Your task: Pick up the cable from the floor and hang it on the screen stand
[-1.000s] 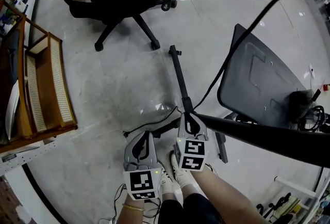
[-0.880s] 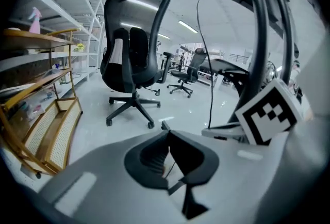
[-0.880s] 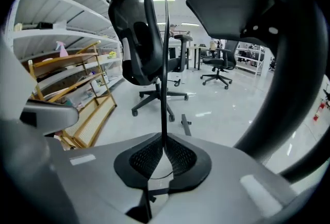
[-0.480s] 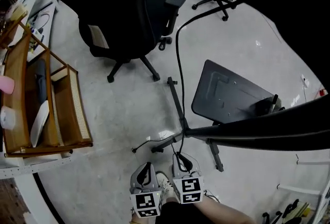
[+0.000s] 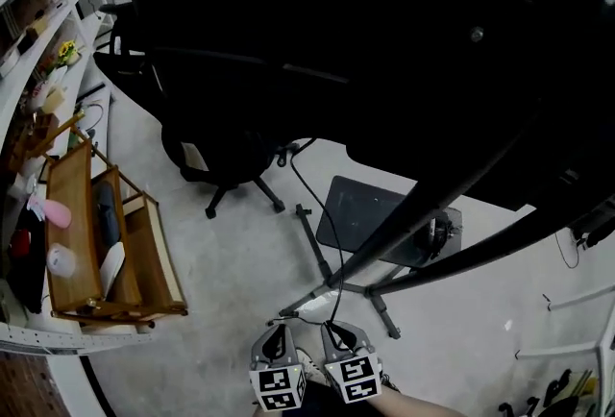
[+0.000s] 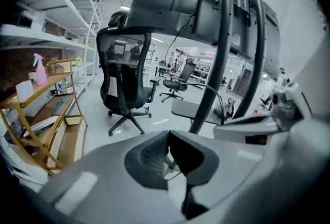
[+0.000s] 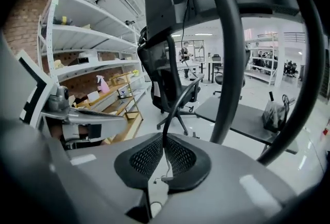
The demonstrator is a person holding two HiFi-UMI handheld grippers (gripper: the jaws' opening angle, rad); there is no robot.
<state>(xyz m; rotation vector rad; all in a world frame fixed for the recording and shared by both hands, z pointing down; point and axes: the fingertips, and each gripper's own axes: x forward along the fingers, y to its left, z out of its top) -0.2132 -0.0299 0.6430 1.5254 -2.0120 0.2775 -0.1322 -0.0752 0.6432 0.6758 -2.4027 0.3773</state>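
Change since earlier: the head view has lifted from the floor. Both grippers have shrunk to the bottom edge, and the screen's dark back now fills the top of the frame. The cable has come up off the floor with the right gripper.
Head view, grippers: the left gripper (image 5: 278, 336) and right gripper (image 5: 338, 333) sit side by side, low and close to the body.
Head view, cable: the black cable (image 5: 337, 252) runs up from the right gripper, past a floor leg of the screen stand (image 5: 309, 240), toward the office chair (image 5: 221, 156). Its far end is lost in the dark.
Left gripper view, jaws: the left gripper (image 6: 167, 153) is clenched, with nothing visibly held. The stand's post (image 6: 216, 63) rises ahead, with the wooden rack (image 6: 46, 114) to the left.
Right gripper view, jaws: the right gripper (image 7: 164, 158) is clamped on the cable (image 7: 178, 104), which arcs up out of the pads in front of the stand's post (image 7: 232, 63).
Handling: the cable is probably light and limp with a smooth jacket. It should sag, swing, and slide under a loose pinch.
Where to hold: keep the pinch a little back from the free end. The left gripper can then take the slack further along, so a loop drapes over a bar of the stand with weight on both sides.
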